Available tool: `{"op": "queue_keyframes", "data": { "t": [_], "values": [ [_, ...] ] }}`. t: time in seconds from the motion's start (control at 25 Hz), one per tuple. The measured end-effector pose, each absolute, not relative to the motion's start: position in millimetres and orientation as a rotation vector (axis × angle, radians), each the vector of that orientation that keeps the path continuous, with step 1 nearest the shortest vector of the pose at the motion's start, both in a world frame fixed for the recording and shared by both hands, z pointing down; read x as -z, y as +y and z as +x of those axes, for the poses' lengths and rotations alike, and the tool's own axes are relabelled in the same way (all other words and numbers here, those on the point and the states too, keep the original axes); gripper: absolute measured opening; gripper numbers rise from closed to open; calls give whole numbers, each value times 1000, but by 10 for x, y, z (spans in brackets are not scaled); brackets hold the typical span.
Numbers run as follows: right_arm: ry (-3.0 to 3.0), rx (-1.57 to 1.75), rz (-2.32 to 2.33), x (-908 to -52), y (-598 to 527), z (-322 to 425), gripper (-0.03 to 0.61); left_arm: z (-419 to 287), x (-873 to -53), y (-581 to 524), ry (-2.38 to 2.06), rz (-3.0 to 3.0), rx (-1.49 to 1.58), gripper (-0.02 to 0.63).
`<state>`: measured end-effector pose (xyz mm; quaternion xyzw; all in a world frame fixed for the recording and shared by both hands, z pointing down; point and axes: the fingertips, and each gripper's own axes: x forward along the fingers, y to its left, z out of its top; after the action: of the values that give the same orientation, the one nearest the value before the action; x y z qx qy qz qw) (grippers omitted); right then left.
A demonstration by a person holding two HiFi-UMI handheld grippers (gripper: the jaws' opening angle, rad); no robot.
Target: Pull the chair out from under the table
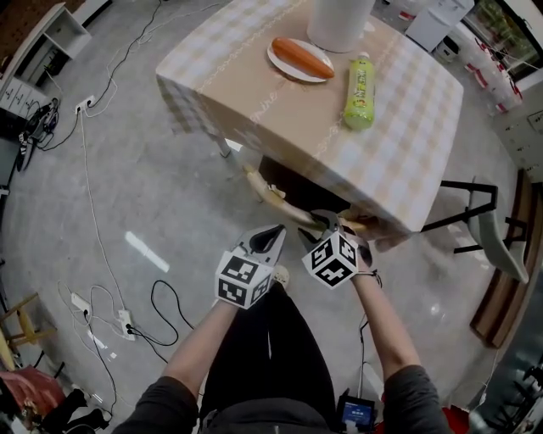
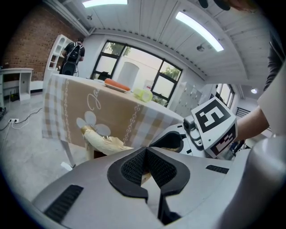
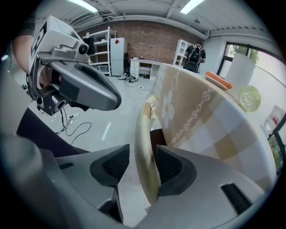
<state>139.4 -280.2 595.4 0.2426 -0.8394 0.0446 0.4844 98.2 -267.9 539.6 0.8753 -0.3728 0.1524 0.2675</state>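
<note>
The chair is tucked under the table (image 1: 254,110), which has a checked beige cloth. Only its pale, worn back rail (image 1: 276,197) shows at the table's near edge. My right gripper (image 1: 327,222) straddles that rail at its right end. In the right gripper view the rail (image 3: 144,134) stands between the pads, close against the right pad with a gap to the left one, so this gripper (image 3: 142,163) is open. My left gripper (image 1: 270,242) hangs just short of the rail (image 2: 100,141), its pads (image 2: 134,167) together on nothing.
On the table are a plate with an orange sausage-like thing (image 1: 301,58), a green bottle (image 1: 361,91) lying down and a white cylinder (image 1: 339,21). Cables and power strips (image 1: 123,322) lie on the floor to the left. A second chair (image 1: 496,233) stands at the right.
</note>
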Motion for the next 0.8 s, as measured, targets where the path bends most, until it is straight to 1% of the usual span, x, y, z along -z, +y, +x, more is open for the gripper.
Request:
{"op": "queue_keyframes", "data": {
  "t": [0.2, 0.64, 0.8],
  "values": [
    [-1957, -42, 516, -6152, -2860, 1371, 160, 974, -5470, -2726, -1034, 2348, -432, 8],
    [-1850, -2, 357, -6489, -2881, 1336, 158, 938, -5569, -2744, -1071, 2315, -467, 8],
    [-1811, 18, 350, -6561, -2911, 1358, 127, 923, -5584, -2756, -1086, 2306, -469, 8]
  ]
}}
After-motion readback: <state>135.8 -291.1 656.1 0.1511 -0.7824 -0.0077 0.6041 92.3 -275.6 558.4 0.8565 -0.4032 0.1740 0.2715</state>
